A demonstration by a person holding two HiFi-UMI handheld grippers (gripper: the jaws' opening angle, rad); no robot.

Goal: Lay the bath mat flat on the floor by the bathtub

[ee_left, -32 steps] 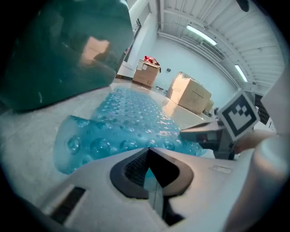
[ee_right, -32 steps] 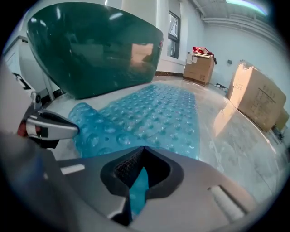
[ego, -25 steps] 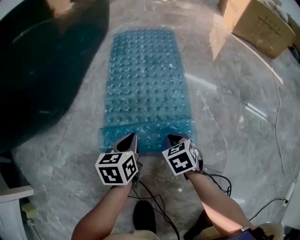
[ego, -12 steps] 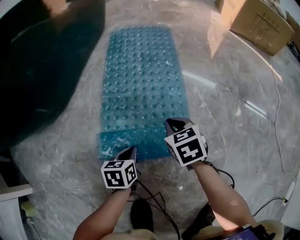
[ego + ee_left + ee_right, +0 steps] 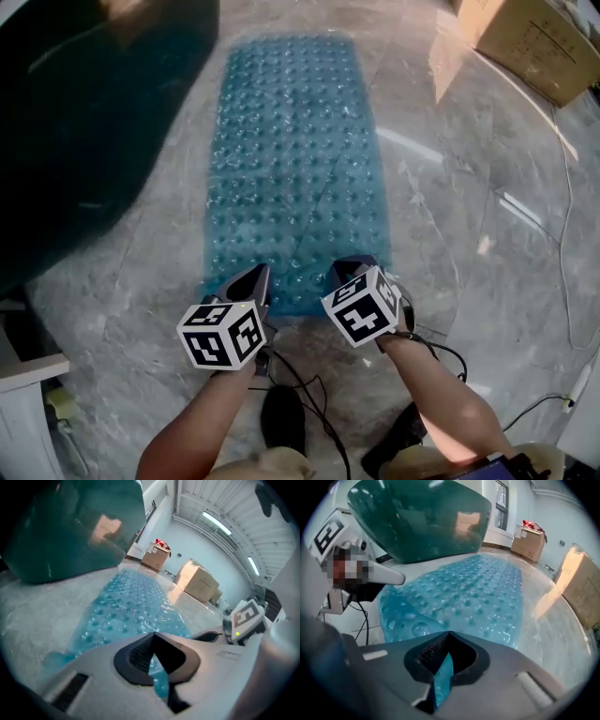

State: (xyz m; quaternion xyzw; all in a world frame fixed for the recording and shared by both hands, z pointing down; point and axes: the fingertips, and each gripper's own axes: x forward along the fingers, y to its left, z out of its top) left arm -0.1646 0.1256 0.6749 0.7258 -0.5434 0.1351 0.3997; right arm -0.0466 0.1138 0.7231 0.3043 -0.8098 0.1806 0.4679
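A translucent blue bath mat (image 5: 291,159) with rows of bumps lies stretched along the marble floor beside the dark green bathtub (image 5: 84,122). Its near edge is lifted slightly by both grippers. My left gripper (image 5: 255,277) is shut on the near-left part of that edge, and a strip of blue mat (image 5: 158,677) shows pinched between the jaws of my left gripper (image 5: 153,644). My right gripper (image 5: 345,270) is shut on the near-right part of the edge. Blue mat (image 5: 442,677) is likewise clamped in my right gripper (image 5: 447,641). The two grippers sit side by side.
Cardboard boxes (image 5: 534,42) stand on the floor at the far right. A thin white cable (image 5: 562,216) runs along the right side. Black cables (image 5: 309,394) trail by the person's feet. A white fixture (image 5: 28,375) juts in at the lower left.
The folded band at the mat's near end has been drawn out and the mat now looks flat. Both grippers pulled toward the person, then came back level with each other, still gripping the edge.
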